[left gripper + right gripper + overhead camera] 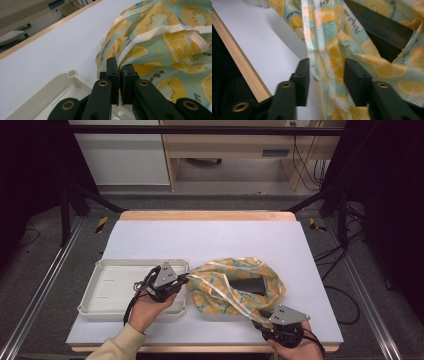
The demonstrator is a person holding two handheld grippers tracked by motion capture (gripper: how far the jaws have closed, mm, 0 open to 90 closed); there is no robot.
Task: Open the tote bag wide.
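A white tray (107, 287) lay at the left of the surface (200, 240). The left gripper (181, 281) had its fingers clamped on the lemon-print bag (225, 285) at centre; the right gripper (260, 316) held its fingers apart around the bag's near edge.

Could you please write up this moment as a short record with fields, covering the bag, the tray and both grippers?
bag: lemon-print cloth bag, crumpled on the white table cover, mouth open
inside bag: dark flat object
tray: white plastic tray, left of the bag, nothing in it
left gripper: jaws nearly shut on the bag's edge, over the tray's corner
right gripper: jaws open, bag cloth between them
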